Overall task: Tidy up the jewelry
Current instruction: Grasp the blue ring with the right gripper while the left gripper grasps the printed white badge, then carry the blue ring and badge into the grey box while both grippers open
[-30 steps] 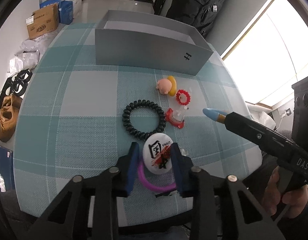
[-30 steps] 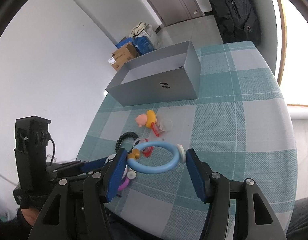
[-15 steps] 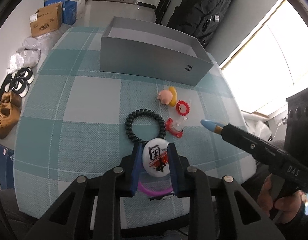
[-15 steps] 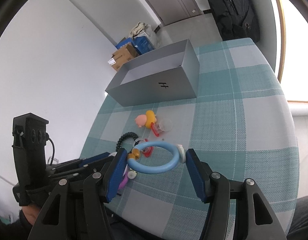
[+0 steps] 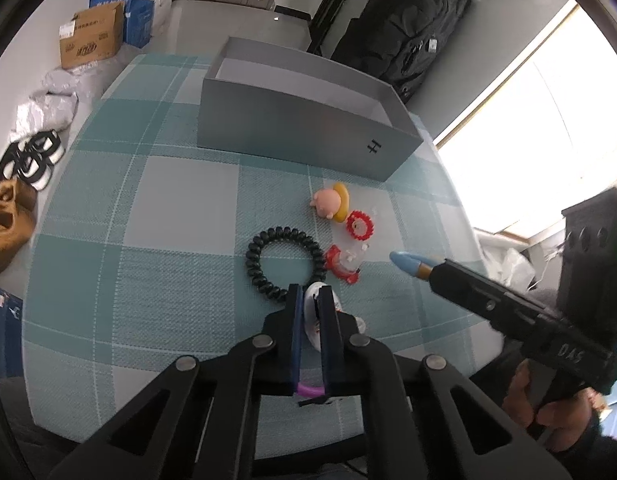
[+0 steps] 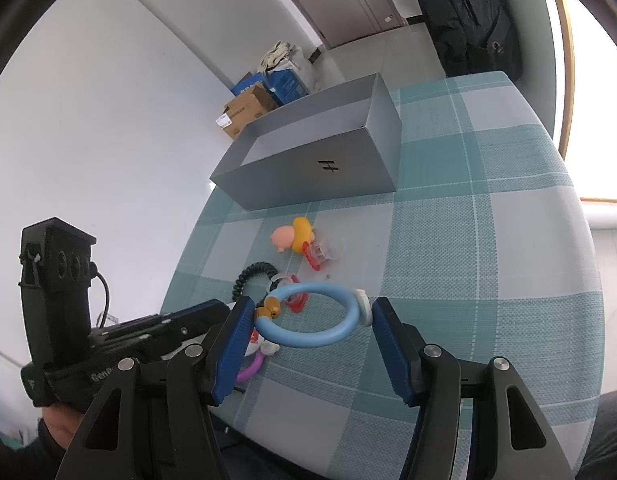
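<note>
The left hand-held gripper (image 5: 311, 303) is seen with its jaws having just been closing, now nearly pressed together and pinching the white disc (image 5: 311, 297) of a purple bracelet (image 5: 308, 391), which is turned edge-on between the pads. A short purple piece of the band shows at the base of the jaws. Just beyond the left fingertips a black coiled hair tie (image 5: 283, 263) is laid on the checked table (image 5: 156, 248). To the right of those fingertips a red and clear clip (image 5: 342, 266) is found, with a red toothed ring (image 5: 359, 226) and a pink and yellow figure (image 5: 330, 202) farther ahead. Well ahead of both tools an open grey box (image 5: 304, 136) stands on the table.

The right hand-held gripper (image 6: 313, 322) is held half spread, its blue pads pressed on either side of a light blue bracelet (image 6: 308, 314), which is carried between them above the table. A gold bead (image 6: 269, 307) on the ring is set against the left pad and a white piece (image 6: 361, 303) against the right pad. The person's hand (image 5: 548, 404) is seen on the right tool's handle.
</note>
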Demonstrator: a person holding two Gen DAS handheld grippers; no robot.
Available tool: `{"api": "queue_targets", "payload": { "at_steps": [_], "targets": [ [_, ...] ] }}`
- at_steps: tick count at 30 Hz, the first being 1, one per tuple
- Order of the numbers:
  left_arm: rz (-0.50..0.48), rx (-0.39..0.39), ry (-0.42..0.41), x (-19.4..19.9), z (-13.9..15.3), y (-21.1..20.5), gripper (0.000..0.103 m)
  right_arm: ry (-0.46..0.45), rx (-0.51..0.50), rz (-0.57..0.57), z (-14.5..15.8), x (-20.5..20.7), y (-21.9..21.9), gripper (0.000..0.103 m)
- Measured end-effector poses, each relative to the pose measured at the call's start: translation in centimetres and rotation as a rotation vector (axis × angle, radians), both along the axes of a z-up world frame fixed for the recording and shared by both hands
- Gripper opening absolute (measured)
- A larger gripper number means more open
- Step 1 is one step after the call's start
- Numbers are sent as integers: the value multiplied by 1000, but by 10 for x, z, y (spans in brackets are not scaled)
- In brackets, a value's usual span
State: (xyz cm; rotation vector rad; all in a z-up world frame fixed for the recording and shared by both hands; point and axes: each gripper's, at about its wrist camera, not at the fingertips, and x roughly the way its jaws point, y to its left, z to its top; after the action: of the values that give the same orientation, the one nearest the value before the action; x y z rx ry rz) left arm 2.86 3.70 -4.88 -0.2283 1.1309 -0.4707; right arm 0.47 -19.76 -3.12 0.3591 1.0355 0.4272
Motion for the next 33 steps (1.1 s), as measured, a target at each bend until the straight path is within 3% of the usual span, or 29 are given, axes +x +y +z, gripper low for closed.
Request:
{"api": "queue_targets", "payload": {
  "at_steps": [10,20,33],
  "targets": [
    [9,-157,58,6,2,7,1,8,9,-7,0,1,1,59],
    [18,-166,67,10,7,5,0,-8,15,-5,3,2,-1,59],
    [32,-175,11,15,28,10,0,-48,17,-2,15,5,0,59]
  ]
}}
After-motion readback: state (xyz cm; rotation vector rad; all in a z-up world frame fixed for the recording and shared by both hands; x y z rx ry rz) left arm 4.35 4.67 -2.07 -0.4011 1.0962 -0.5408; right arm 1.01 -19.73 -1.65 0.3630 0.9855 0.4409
